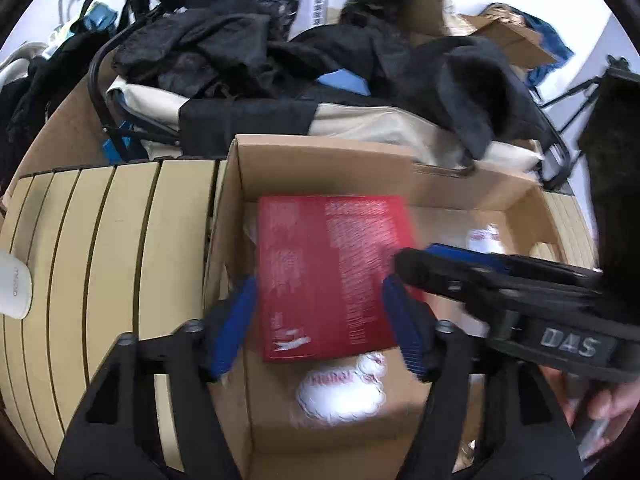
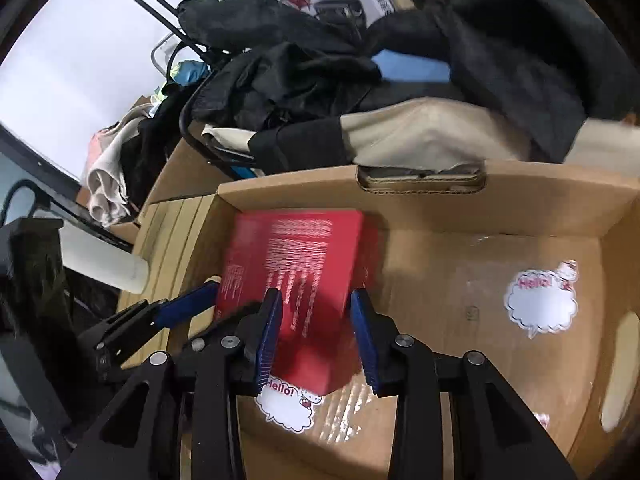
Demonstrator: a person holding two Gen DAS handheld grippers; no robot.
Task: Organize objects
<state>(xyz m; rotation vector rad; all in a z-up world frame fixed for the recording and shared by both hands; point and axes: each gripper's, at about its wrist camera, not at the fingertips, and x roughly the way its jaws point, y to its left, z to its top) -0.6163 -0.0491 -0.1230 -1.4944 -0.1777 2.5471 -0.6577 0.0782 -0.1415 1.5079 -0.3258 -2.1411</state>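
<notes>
Inside the cardboard box (image 2: 500, 208), red book (image 2: 296, 264) clamped by right gripper (image 2: 316, 336), left gripper (image 1: 320, 320) apart, unclamped.

A slatted beige tabletop (image 1: 100, 240) stands before a folding cart (image 1: 360, 124) heaped with dark clothes (image 1: 224, 52). Behind them rises a bright white wall (image 2: 60, 60).

Right gripper (image 2: 316, 334) clamped on red box (image 2: 296, 264) — over cardboard box (image 2: 420, 208), "Hello!" stickers (image 2: 540, 304) inside
</notes>
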